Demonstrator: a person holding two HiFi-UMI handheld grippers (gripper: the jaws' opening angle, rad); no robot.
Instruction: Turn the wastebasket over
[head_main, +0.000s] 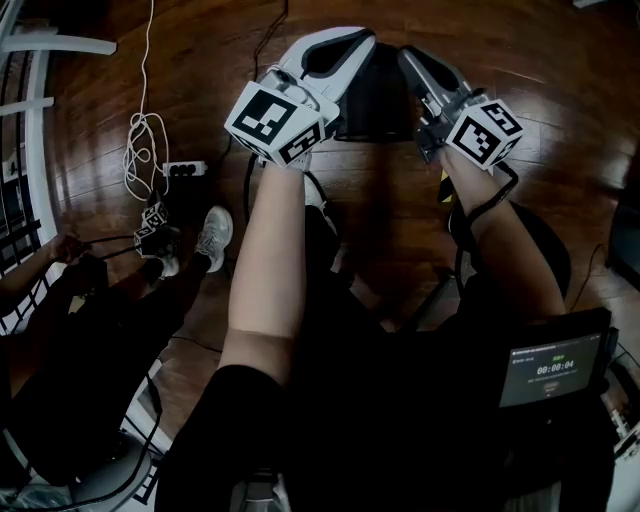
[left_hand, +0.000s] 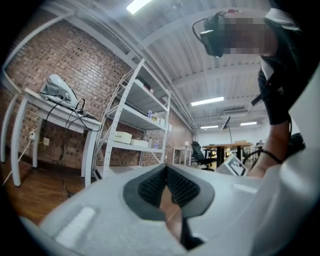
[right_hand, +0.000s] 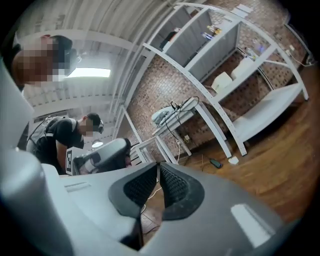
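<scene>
The left tool (head_main: 345, 50) and right tool (head_main: 412, 62) are pressed together, empty (both near the wastebasket (head_main: 378, 105) on the floor (head_main: 560, 90)); turning it seems not yet begun.

**Right gripper with jaws closed, in a brick-walled room**
The right gripper (right_hand: 158, 167) shows its ribbed pads (right_hand: 172, 186) meeting at the tips, with nothing between them. Behind it, tilted in frame, white shelving (right_hand: 270, 107) and a cable-draped white table (right_hand: 215, 135) stand against a brick wall (right_hand: 160, 85) on a wood floor (right_hand: 270, 165). At left are the left gripper (right_hand: 122, 146) and a person in a dark shirt (right_hand: 55, 137).
</scene>
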